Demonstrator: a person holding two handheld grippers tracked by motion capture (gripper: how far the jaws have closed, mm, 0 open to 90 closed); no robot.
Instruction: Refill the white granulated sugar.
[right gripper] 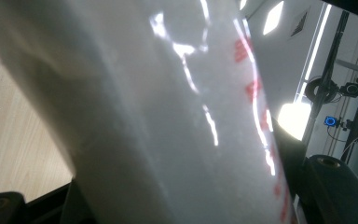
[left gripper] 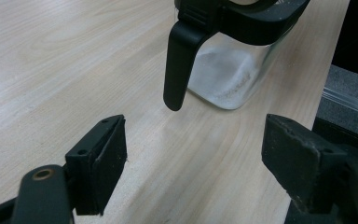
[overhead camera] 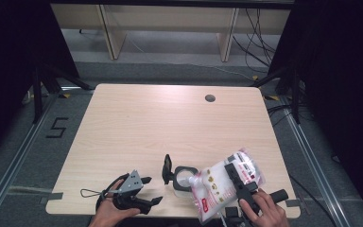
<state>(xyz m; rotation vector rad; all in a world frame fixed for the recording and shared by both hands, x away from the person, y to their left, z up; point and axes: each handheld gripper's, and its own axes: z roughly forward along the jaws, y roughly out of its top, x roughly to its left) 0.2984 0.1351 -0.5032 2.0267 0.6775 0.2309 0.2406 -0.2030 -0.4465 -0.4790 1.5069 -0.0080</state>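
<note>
Pour step: your right gripper clamps the tilted bag over the jug at the table's near edge; left gripper, jaws apart—steady the handle, pour slowly.

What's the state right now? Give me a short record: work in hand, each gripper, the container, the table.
work in hand: pouring white grains from a bag into a clear jar
right gripper: shut on the bag, bag tilted with its corner over the jar's mouth
left gripper: open, jaws apart, holding nothing, facing the jar's black handle
jar: upright near the table's front edge, black rim, a little white at the bottom
table: light wood, round hole near the far right corner
</note>
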